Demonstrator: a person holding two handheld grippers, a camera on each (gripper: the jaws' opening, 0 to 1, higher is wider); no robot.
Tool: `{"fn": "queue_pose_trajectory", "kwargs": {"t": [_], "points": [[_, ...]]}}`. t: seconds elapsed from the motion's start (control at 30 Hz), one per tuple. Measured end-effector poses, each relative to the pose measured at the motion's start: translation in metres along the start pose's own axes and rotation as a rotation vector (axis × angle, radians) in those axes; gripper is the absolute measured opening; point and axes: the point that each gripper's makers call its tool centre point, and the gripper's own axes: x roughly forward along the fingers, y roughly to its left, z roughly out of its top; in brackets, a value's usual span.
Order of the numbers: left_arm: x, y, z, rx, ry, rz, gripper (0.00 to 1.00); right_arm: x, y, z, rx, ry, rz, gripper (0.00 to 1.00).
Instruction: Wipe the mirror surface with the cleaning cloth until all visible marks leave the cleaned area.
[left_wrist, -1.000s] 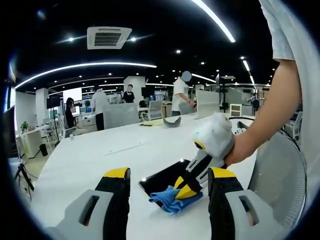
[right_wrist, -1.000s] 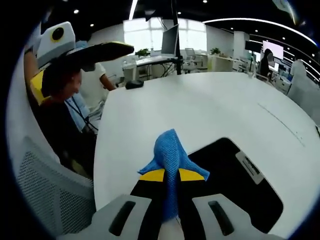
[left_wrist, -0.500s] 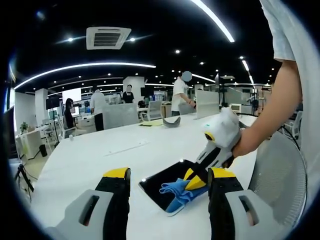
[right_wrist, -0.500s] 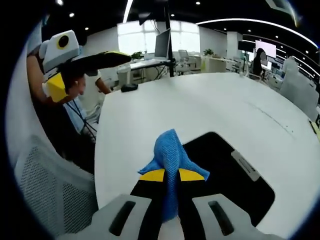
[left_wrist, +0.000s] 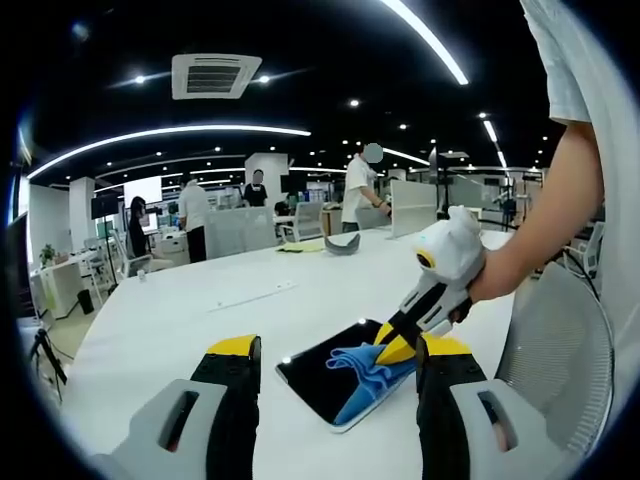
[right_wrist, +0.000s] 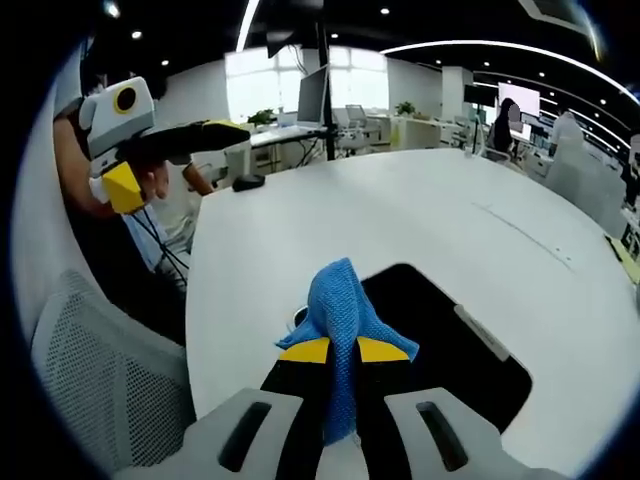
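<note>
- The right gripper (right_wrist: 343, 352) has its yellow-tipped black jaws clamped together on a blue woven cleaning cloth (right_wrist: 342, 305), which bunches up between and just ahead of the tips.
- In the left gripper view, that right gripper (left_wrist: 397, 350) comes in from the right, pressing the cloth (left_wrist: 361, 370) down onto the near right part of the flat, dark rectangular mirror (left_wrist: 318, 367).
- The mirror (right_wrist: 440, 345) lies flat on the white table (right_wrist: 400, 220), just ahead of the right jaws and reaching off to their right.
- The left gripper (left_wrist: 335, 360) holds its jaws wide apart and empty, raised above the table (left_wrist: 180, 320); the mirror and cloth show in the gap between them.
</note>
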Motion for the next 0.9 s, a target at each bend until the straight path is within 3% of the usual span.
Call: {"fn": "queue_pose_trajectory", "kwargs": {"t": [0.9], "points": [[0.004, -0.008, 0.003, 0.006, -0.005, -0.012, 0.63, -0.029, -0.021, -0.017, 0.045, 0.001, -0.064, 0.03]]}}
